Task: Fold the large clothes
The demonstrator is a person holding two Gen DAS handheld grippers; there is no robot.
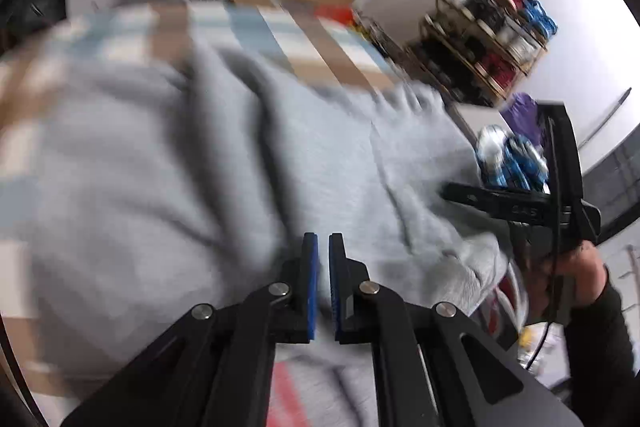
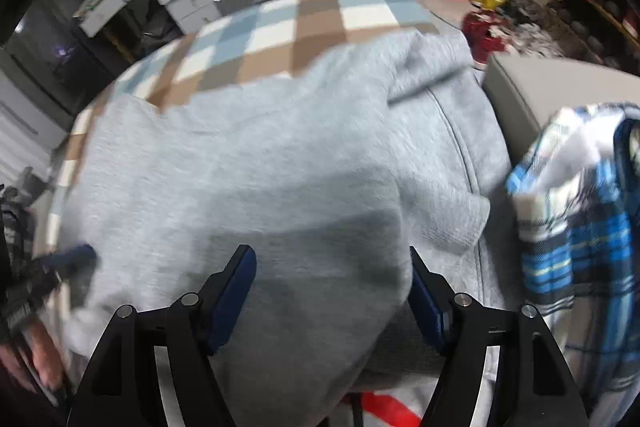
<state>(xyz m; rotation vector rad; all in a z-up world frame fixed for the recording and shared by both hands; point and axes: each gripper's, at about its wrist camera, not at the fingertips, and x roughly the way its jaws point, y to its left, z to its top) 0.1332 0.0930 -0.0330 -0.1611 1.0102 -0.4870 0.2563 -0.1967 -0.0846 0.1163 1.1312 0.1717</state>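
The left tool (image 1: 323,247) is closed, empty; the right tool (image 2: 332,263) gapes above the grey sweatshirt (image 2: 248,163), apparently part-folded, more folds likely remaining.

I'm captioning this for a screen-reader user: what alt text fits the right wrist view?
A grey sweatshirt lies spread over a checked blanket, with the open right gripper poised above its near edge, nothing between its blue pads. A blue plaid shirt lies at the right.
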